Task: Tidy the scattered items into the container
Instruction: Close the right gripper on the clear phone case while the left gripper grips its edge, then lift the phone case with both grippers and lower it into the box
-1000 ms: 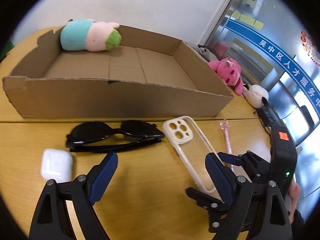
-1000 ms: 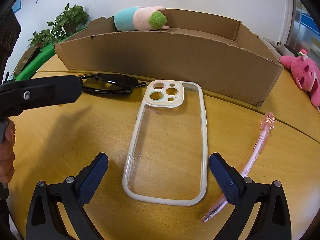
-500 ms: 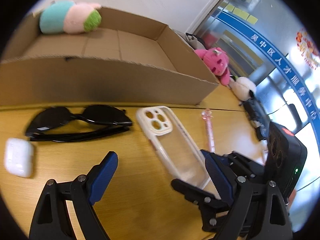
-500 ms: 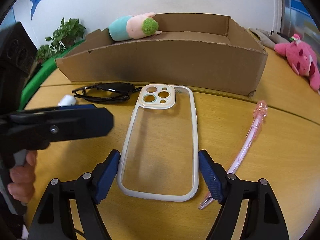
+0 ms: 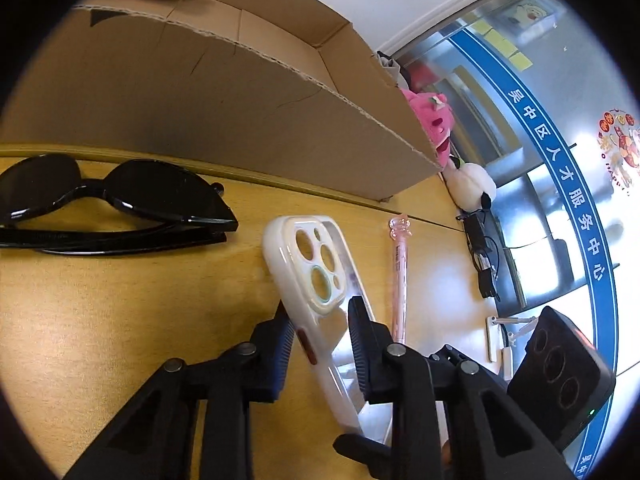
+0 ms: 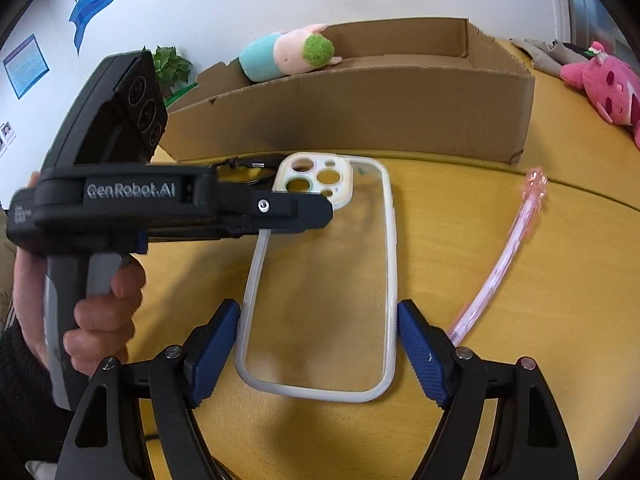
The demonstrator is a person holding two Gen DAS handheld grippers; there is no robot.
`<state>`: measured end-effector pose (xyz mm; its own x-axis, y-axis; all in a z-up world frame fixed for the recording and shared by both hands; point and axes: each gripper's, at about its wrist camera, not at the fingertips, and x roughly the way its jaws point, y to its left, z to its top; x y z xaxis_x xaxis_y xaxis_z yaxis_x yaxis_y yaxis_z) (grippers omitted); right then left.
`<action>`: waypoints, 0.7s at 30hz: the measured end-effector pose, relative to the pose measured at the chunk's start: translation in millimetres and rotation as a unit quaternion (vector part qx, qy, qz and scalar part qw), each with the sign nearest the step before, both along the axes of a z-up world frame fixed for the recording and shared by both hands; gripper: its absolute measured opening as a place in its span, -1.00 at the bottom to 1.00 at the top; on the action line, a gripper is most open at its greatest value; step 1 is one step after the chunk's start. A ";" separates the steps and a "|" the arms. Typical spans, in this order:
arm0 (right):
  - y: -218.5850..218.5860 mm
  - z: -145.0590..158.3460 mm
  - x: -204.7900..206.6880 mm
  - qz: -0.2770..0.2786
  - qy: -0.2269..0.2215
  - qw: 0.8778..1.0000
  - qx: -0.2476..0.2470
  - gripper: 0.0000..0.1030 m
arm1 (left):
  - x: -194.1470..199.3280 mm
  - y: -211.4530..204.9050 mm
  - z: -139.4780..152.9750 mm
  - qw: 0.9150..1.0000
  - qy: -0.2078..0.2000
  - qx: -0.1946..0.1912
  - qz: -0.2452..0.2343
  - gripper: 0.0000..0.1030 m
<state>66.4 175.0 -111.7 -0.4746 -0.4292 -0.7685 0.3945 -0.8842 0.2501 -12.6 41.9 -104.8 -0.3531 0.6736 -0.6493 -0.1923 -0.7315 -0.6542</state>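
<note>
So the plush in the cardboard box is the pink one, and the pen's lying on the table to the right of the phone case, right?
Not quite. The plush in the cardboard box is teal and pale pink with a green end, as the right wrist view shows. The pen does lie right of the phone case.

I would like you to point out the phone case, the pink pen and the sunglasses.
phone case [image 6: 320,280]: right wrist view, on its clear back panel.
pink pen [image 6: 496,268]: right wrist view, on the middle of its barrel.
sunglasses [image 5: 160,188]: left wrist view, on the right dark lens.
</note>
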 end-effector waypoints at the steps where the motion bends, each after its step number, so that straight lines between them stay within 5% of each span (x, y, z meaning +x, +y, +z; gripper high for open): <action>1: -1.6 0.3 0.9 0.001 0.000 1.000 0.003 0.62 | 1.5 0.5 2.4 1.000 0.005 -0.006 -0.001 -0.52; 10: -10.6 10.1 6.0 0.006 0.015 1.000 0.000 0.62 | 11.5 1.6 38.5 0.999 0.043 -0.008 -0.017 -0.67; 21: -41.6 72.8 -7.5 0.038 0.089 0.995 -0.018 0.61 | 13.1 -21.6 116.0 0.992 0.125 -0.020 -0.011 -0.71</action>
